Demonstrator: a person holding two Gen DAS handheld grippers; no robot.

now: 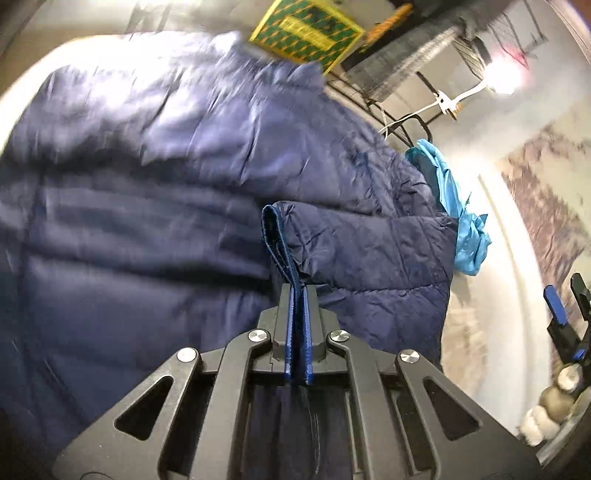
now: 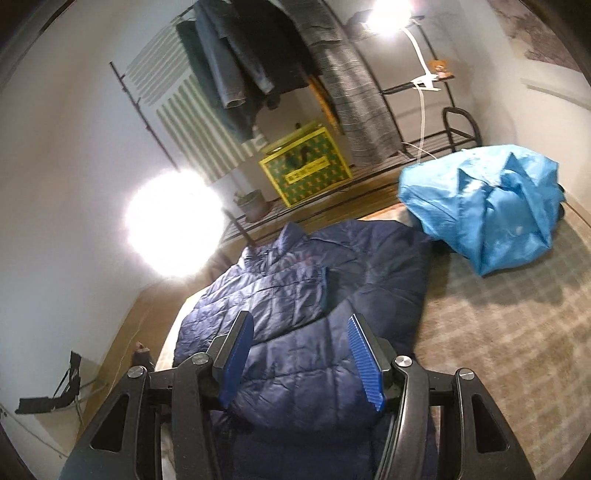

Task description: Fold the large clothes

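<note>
Yellow-green patterned box (image 2: 304,164) on rack shelf, small potted plant (image 2: 253,203), bright lamp (image 2: 391,11)

No lettering can be read in either view. The only thing that carries a sign is the yellow and green patterned box (image 2: 304,166), which stands on the low shelf of the clothes rack (image 2: 424,147), beyond the far edge of the rug (image 2: 498,350). On the front of the box there is a yellow label strip (image 2: 307,168) with dark marks on it, but these are too small and blurred to make out. In the left wrist view the same box (image 1: 308,31) shows near the top edge, with its yellow strip again smeared and unreadable. Nothing else seen bears legible text, brand or number.
</note>
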